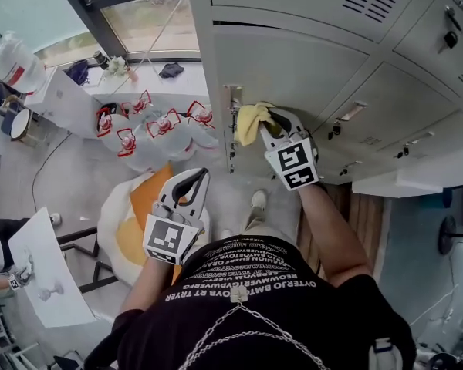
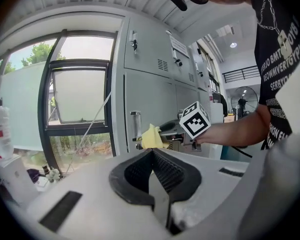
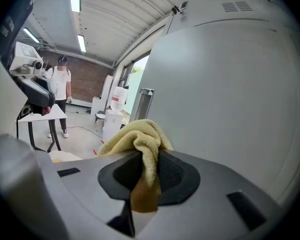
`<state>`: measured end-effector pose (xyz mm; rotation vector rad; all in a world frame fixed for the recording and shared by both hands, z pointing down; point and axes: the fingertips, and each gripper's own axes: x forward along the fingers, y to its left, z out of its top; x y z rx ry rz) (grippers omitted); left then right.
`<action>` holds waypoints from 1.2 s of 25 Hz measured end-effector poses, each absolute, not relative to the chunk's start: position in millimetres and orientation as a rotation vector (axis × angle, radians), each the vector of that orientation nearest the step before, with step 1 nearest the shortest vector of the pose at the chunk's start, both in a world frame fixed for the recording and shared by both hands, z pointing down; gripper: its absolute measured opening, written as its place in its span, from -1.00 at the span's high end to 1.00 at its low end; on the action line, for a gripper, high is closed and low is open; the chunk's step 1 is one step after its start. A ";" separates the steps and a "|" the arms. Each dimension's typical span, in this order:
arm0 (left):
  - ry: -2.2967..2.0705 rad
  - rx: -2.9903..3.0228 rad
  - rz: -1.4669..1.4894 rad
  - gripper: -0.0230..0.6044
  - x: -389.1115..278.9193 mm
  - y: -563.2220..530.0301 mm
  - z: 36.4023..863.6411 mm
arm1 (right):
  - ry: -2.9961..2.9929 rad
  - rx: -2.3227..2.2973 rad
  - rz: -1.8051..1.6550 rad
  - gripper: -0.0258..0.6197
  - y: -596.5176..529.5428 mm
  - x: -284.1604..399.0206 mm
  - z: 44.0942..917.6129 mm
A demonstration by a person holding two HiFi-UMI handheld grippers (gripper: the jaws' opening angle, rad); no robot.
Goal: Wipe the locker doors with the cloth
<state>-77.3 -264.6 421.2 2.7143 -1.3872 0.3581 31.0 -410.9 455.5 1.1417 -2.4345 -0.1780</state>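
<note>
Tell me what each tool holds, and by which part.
The right tool is shut on a fold of the yellow cloth; the bunched rest sticks out ahead. The left tool is shut, holding nothing.

Grey metal locker door face (image 3: 230, 99): flat, open sweep. Upright chrome bar handle (image 3: 144, 104) juts at its edge, just beside yellow terry cloth (image 3: 140, 139).
</note>
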 end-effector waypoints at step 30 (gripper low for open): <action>-1.217 2.830 0.292 0.91 -25.0 -314.9 415.6 | -2.276 1.293 -0.103 0.71 -416.7 141.7 470.5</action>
